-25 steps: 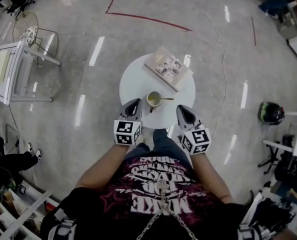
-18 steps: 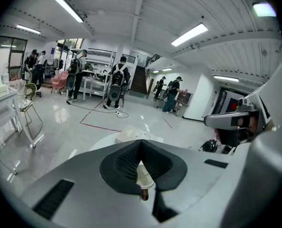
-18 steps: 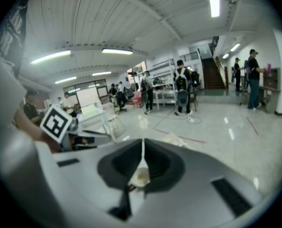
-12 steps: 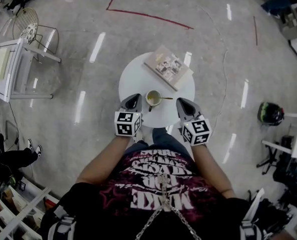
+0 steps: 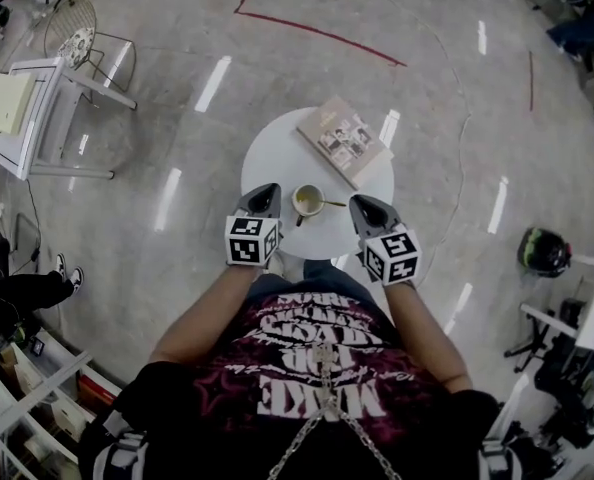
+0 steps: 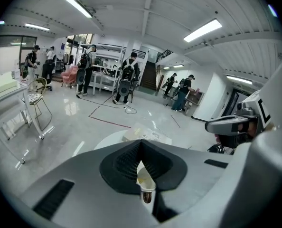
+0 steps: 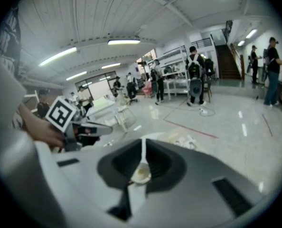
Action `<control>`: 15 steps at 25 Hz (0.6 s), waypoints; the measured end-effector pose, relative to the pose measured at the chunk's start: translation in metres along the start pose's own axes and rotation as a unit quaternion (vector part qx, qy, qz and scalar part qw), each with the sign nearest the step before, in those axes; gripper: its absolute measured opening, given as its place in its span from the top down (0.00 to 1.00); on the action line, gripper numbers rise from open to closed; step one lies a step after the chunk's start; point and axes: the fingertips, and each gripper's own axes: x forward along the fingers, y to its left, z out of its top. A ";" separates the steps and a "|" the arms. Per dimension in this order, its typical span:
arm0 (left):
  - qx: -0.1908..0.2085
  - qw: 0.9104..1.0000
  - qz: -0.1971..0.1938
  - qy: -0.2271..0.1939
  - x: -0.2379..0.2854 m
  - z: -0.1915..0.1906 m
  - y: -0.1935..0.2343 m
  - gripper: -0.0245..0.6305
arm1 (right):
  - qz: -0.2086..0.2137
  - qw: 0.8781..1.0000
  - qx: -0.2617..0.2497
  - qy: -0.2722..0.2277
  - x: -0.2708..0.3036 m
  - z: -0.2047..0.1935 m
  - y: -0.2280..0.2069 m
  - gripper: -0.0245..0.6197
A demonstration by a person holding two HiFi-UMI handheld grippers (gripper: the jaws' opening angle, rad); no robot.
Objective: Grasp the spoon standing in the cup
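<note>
Round white desk (image 5: 270, 156) bearing a cup (image 5: 307, 200) near its front edge. The spoon (image 5: 333, 203) stands tilted in the cup, its handle leaning right over the rim. A book (image 5: 344, 138) lies behind, apart from the cup. The left gripper (image 5: 267, 191) is just left of the cup and the right gripper (image 5: 361, 204) just right of it, near the handle. Both pairs of fingers are closed tip to tip and grip nothing.

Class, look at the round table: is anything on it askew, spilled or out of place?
Only the book lies askew, one corner at the table rim. The cup stands upright, spoon leaning out rightward; no spill shows.
</note>
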 end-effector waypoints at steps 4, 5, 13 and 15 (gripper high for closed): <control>-0.011 1.000 0.028 0.002 0.004 0.006 0.017 0.93 | 0.021 0.999 -0.010 0.023 0.008 -0.011 -0.008 0.91; -0.013 0.999 0.032 0.001 0.003 0.007 0.019 0.93 | 0.025 0.999 -0.013 0.026 0.008 -0.013 -0.009 0.91; -0.007 1.000 0.015 0.008 -0.012 -0.006 0.025 0.93 | 0.010 0.999 0.008 0.043 0.015 -0.027 -0.005 0.91; 0.000 1.000 -0.001 0.009 -0.012 -0.003 0.029 0.93 | -0.001 0.999 0.029 0.035 0.016 -0.026 -0.001 0.91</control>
